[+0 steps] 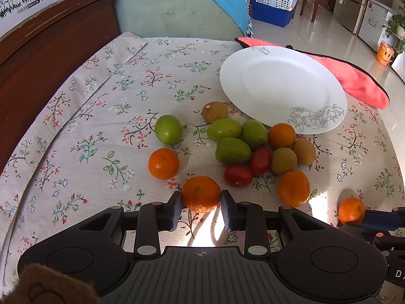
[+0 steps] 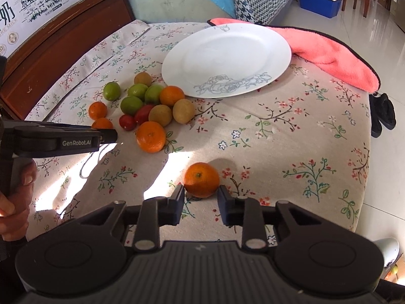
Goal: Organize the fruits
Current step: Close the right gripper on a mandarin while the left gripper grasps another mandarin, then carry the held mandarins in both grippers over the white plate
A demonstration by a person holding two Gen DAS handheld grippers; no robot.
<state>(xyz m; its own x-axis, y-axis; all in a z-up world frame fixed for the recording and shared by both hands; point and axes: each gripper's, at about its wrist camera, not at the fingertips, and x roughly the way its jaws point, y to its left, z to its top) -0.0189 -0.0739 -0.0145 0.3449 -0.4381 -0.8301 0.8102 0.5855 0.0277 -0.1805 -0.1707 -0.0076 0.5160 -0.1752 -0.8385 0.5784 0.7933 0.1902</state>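
Note:
A pile of small fruits lies on the floral tablecloth: green ones, brown ones, red ones and oranges. A white plate with a rose drawing stands behind them; it also shows in the right wrist view. My left gripper has its pads against the sides of one orange on the cloth. My right gripper is open around a separate orange, which also shows in the left wrist view.
A pink towel lies behind the plate at the table's right edge. A wooden headboard runs along the left. A green cushion is at the back. The tiled floor drops off to the right.

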